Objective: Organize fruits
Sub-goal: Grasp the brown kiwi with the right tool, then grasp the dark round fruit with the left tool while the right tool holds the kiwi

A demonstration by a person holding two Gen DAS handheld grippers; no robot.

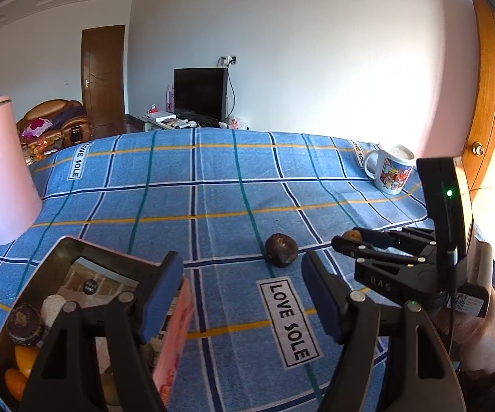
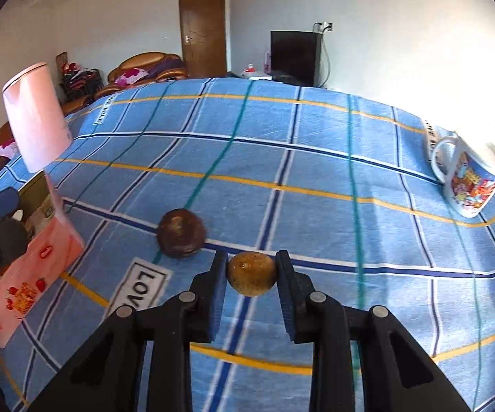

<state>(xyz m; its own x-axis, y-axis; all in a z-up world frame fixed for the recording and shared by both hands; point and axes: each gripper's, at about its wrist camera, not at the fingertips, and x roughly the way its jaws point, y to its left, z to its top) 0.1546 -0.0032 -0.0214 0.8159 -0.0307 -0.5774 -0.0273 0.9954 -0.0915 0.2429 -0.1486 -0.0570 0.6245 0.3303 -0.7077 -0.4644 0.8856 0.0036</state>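
Right gripper (image 2: 251,274): jaws pinching a small tan-brown round fruit (image 2: 251,273), apparently to carry it to the box.
Left gripper (image 1: 242,298): jaws spread, holding nothing, its left finger hanging over the box.
Box (image 1: 173,343): pink carton at the left, open, already holding orange and dark fruits, so it reads as the collecting place.
Dark fruit (image 1: 281,250): lying loose on the cloth, between box and right gripper.
Surface: blue plaid cloth (image 1: 213,185) printed "LOVE SOLE"; whether a bed or a bench lies beneath, I cannot tell.
Also there: pink cylinder (image 1: 1,171), printed mug (image 1: 392,171).
Room: white walls, brown door (image 1: 103,75), dark monitor (image 1: 200,93), brown sofa (image 1: 55,120).
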